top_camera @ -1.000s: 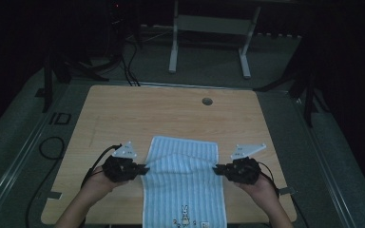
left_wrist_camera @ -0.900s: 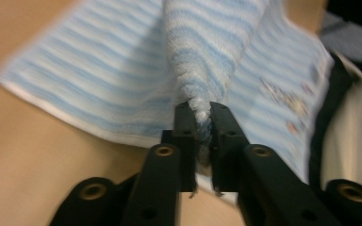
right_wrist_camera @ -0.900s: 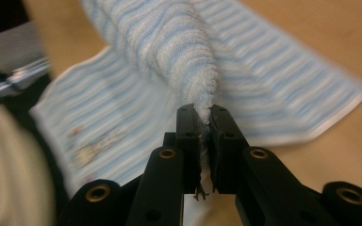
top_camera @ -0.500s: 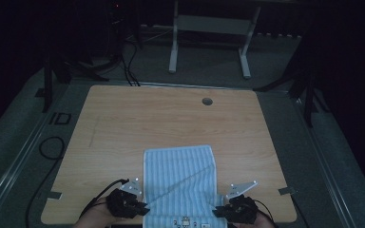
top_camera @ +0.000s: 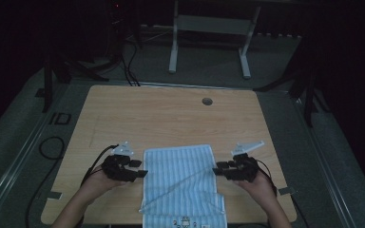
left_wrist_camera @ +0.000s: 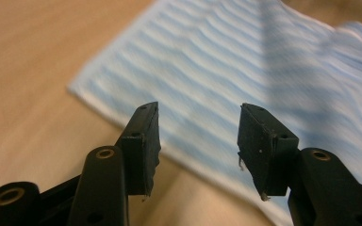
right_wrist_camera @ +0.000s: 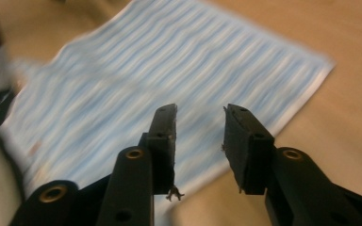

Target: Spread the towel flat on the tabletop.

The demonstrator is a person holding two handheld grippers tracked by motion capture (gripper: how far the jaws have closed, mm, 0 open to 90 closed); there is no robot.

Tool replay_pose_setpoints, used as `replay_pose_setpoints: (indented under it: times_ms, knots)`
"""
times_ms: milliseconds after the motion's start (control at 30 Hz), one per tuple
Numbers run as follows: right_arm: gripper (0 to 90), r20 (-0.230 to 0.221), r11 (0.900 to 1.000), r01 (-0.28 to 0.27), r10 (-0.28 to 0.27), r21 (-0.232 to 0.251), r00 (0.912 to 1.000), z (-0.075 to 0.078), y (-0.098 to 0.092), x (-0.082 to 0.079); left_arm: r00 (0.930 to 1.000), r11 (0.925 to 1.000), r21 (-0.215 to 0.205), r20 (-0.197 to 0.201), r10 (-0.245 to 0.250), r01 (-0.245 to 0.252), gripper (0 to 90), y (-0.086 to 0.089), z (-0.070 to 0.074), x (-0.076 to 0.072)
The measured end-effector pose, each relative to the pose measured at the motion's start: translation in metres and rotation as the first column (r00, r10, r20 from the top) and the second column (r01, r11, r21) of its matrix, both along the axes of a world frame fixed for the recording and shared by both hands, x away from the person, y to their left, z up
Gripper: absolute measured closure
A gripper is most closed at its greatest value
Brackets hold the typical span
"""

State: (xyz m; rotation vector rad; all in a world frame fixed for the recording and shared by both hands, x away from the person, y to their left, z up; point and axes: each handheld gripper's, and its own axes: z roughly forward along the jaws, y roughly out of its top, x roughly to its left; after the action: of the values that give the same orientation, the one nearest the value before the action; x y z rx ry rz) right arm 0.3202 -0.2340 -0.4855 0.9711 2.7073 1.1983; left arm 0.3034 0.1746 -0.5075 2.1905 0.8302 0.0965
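Observation:
A blue-and-white striped cloth lies flat at the near middle of the wooden table, its near end hanging over the front edge. My left gripper sits at the cloth's left edge, held in a hand. It is open, and the striped cloth lies beyond its empty jaws. My right gripper is at the cloth's right edge, also open. In the right gripper view the cloth spreads beyond my right gripper, nothing between the jaws. A diagonal fold line crosses the cloth.
A round cable hole sits near the table's far edge. Behind the table stands a white metal frame on the dark floor. Cables trail off the table's left side.
Both grippers were pulled back to the front edge half a second ago. They have now moved forward again to the cloth's left and right edges, and the cloth lies more spread out.

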Motion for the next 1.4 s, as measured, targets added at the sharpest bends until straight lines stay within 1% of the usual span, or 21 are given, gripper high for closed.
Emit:
replay_pose_setpoints:
  times_ms: [67,133,167,200,233,333,367,467,500,533,567,633,733,833,867,967,1100,1233,1333,1367,1400]
  knots:
    - [71.1,-0.001,0.999,0.027,-0.027,-0.022,0.9996,-0.008,0.010,0.021,0.9999,1.0000,-0.008,0.011,-0.005,0.005,50.9,-0.007,-0.007,0.009]
    - [82.3,0.025,0.998,0.054,-0.053,-0.046,0.9983,-0.017,0.020,0.036,1.0000,0.9990,0.045,0.007,-0.006,0.006,62.7,-0.014,-0.014,0.018]
    - [87.8,0.033,0.996,0.062,-0.060,-0.060,0.9977,-0.021,0.023,0.042,0.9999,0.9981,0.061,-0.007,-0.007,0.008,69.0,-0.017,-0.017,0.022]
    - [89.5,0.039,0.994,0.077,-0.074,-0.079,0.9965,-0.025,0.027,0.047,0.9995,0.9976,0.070,-0.030,0.007,-0.004,73.6,-0.019,-0.021,0.027]
    - [89.5,0.045,0.992,0.088,-0.085,-0.088,0.9954,-0.029,0.030,0.052,0.9983,0.9963,0.083,-0.051,0.028,-0.023,73.8,-0.021,-0.024,0.031]
    - [89.8,0.039,0.988,0.107,-0.104,-0.112,0.9939,-0.039,0.036,0.058,0.9967,0.9938,0.105,-0.067,0.045,-0.038,76.6,-0.026,-0.032,0.036]
    - [89.8,0.024,0.988,0.101,-0.099,-0.119,0.9948,-0.043,0.038,0.059,0.9963,0.9926,0.115,-0.072,0.048,-0.039,77.3,-0.028,-0.034,0.037]
    - [89.8,0.013,0.979,0.095,-0.094,-0.180,0.9955,-0.054,0.043,0.061,0.9955,0.9917,0.116,-0.069,0.064,-0.056,79.9,-0.028,-0.035,0.044]
    - [89.9,0.013,0.982,0.098,-0.097,-0.163,0.9952,-0.055,0.043,0.062,0.9955,0.9917,0.116,-0.069,0.064,-0.056,80.3,-0.028,-0.035,0.044]
    - [89.9,0.015,0.980,0.105,-0.104,-0.170,0.9945,-0.054,0.043,0.064,0.9949,0.9876,0.135,-0.049,0.088,-0.081,81.1,-0.029,-0.035,0.049]
    - [89.9,0.021,0.978,0.108,-0.106,-0.177,0.9942,-0.054,0.043,0.066,0.9953,0.9873,0.138,-0.046,0.085,-0.078,81.1,-0.029,-0.035,0.052]
    - [89.9,0.026,0.978,0.115,-0.113,-0.175,0.9933,-0.054,0.044,0.072,0.9950,0.9823,0.162,-0.014,0.098,-0.095,81.2,-0.031,-0.035,0.059]
    - [89.9,0.025,0.975,0.128,-0.125,-0.181,0.9918,-0.054,0.046,0.085,0.9942,0.9785,0.177,-0.002,0.108,-0.106,81.1,-0.033,-0.034,0.072]
    - [89.9,0.026,0.970,0.150,-0.148,-0.190,0.9886,-0.053,0.048,0.100,0.9918,0.9769,0.171,0.013,0.127,-0.128,80.9,-0.035,-0.035,0.086]
    - [89.8,0.034,0.969,0.156,-0.152,-0.192,0.9877,-0.053,0.048,0.106,0.9918,0.9783,0.164,0.014,0.127,-0.127,80.9,-0.035,-0.036,0.091]
    - [89.8,0.030,0.962,0.185,-0.183,-0.199,0.9827,-0.053,0.049,0.123,0.9885,0.9771,0.150,0.012,0.151,-0.151,80.9,-0.035,-0.037,0.105]
    - [89.8,0.019,0.955,0.223,-0.223,-0.194,0.9746,-0.053,0.049,0.144,0.9847,0.9737,0.147,0.029,0.172,-0.174,80.8,-0.037,-0.037,0.122]
    - [88.8,0.004,0.947,0.258,-0.262,-0.193,0.9651,-0.052,0.052,0.160,0.9793,0.9651,0.167,0.019,0.202,-0.202,76.9,-0.037,-0.036,0.142]
    - [79.7,-0.015,0.942,0.279,-0.286,-0.187,0.9580,-0.051,0.056,0.169,0.9735,0.9576,0.178,0.009,0.229,-0.227,76.4,-0.038,-0.034,0.152]
    - [76.5,-0.026,0.941,0.284,-0.294,-0.182,0.9556,-0.051,0.057,0.171,0.9725,0.9542,0.190,0.018,0.232,-0.231,76.3,-0.039,-0.034,0.154]
    - [75.3,-0.025,0.938,0.290,-0.299,-0.188,0.9538,-0.050,0.060,0.173,0.9710,0.9535,0.188,0.002,0.239,-0.235,75.9,-0.040,-0.032,0.156]
